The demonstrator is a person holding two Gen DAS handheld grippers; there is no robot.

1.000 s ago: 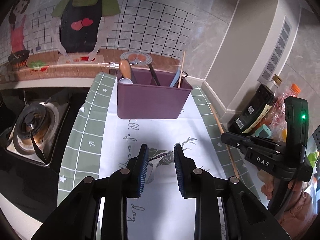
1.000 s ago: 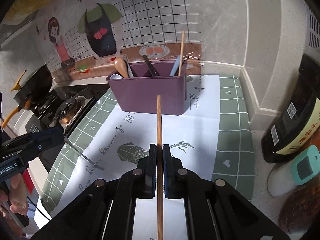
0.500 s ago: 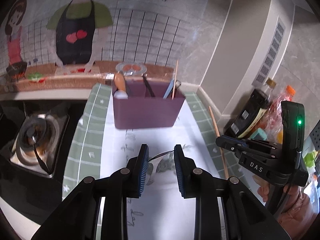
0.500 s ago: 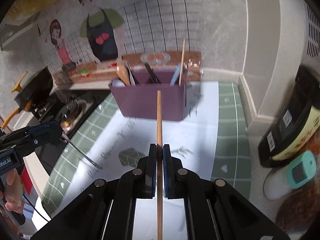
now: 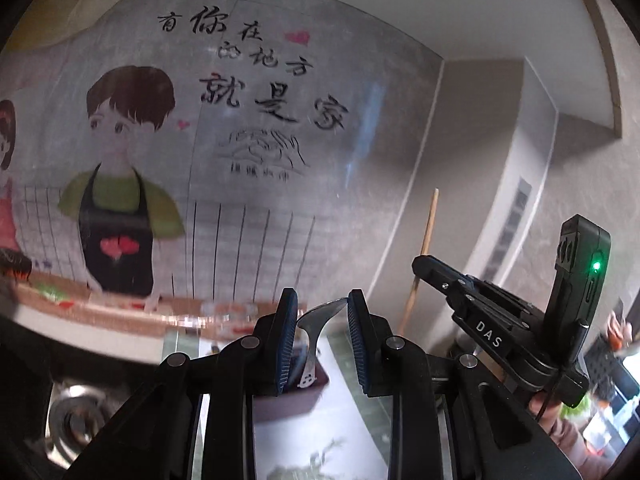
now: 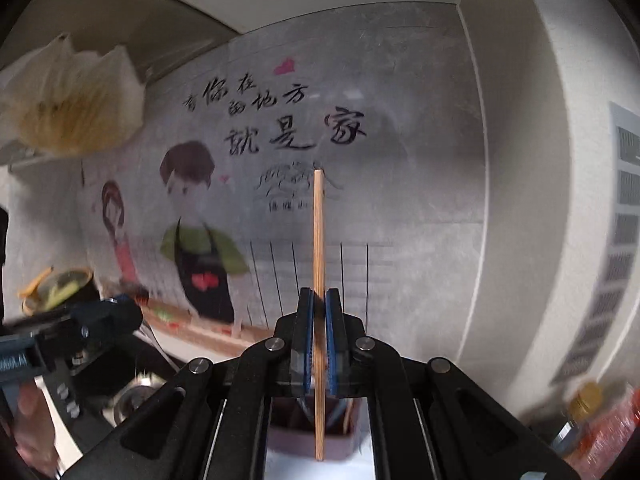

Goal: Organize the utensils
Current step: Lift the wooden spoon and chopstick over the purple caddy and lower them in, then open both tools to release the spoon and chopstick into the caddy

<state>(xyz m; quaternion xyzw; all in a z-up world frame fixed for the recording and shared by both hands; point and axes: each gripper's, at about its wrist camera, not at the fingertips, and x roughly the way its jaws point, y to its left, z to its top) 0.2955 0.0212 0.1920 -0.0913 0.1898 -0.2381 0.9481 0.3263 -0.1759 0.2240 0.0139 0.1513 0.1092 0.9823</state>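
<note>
Chopstick (image 6: pixel 318 240) stands upright in my right gripper (image 6: pixel 319 312), clenched between both pads, its top end free against the mural wall (image 6: pixel 400 160). My left gripper (image 5: pixel 322 320) grasps a metal spoon (image 5: pixel 316 320), bowl crosswise between the blue pads, handle hanging down. The purple utensil caddy (image 6: pixel 304 446) sits low behind the fingers in both views. The right gripper hovers just right of my left one, with the wall corner (image 5: pixel 440 160) beyond.

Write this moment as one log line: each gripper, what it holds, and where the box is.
left gripper: shut on spoon | right gripper: shut on chopstick | purple box: below, ahead
</note>
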